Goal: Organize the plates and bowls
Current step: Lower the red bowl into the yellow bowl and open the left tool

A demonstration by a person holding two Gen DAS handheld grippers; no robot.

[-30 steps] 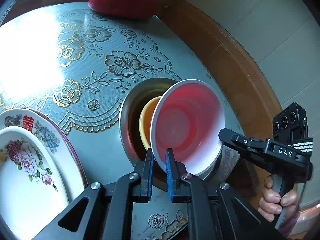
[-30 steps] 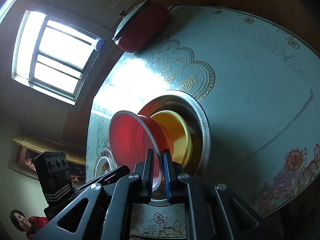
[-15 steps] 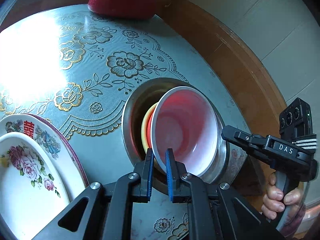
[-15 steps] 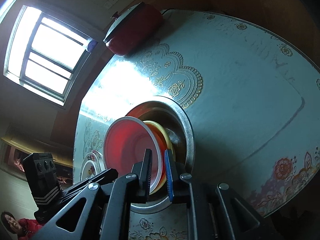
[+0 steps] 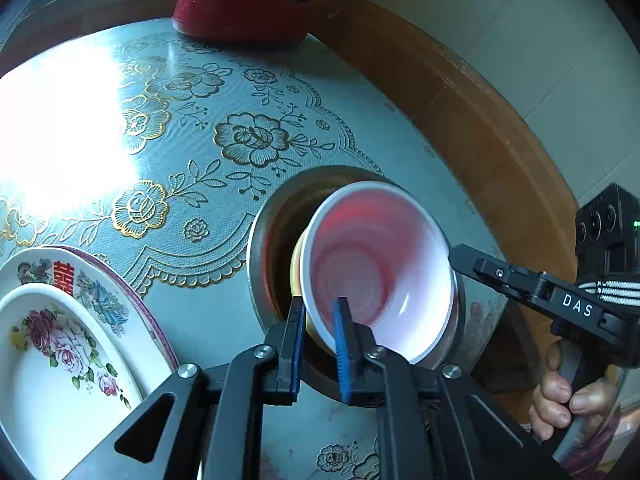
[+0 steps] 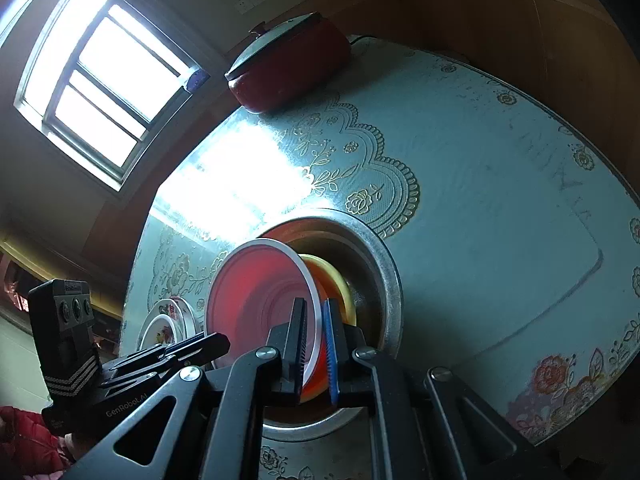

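My left tongs (image 5: 318, 322) opening, straddling red bowl (image 5: 372, 276) rim; right tongs (image 6: 316, 344) pinch opposite rim, over metal basin (image 5: 264, 240); bare counter (image 6: 500, 220) right of frame.

Bowls: three, nested. One red bowl (image 5: 372, 280) with a white rim, centre-right of the left wrist view; one yellow bowl (image 6: 336, 284) under it, only its edge showing; one metal bowl (image 5: 264, 248) outermost, holding both.

Plates: two, lower left of the left wrist view. One white floral plate (image 5: 48, 360) lies on a larger plate with a dark red rim (image 5: 100, 280).

Pots: one red lidded pot (image 5: 240, 12), top centre.

Grippers: two, a left gripper (image 5: 318, 344) and a right gripper (image 6: 314, 344).

Hands visible: one hand (image 5: 560, 400), lower right.

Windows: one window (image 6: 100, 68), upper left of the right wrist view.

Tables: one round table (image 5: 460, 92) with one patterned cover (image 5: 200, 140).
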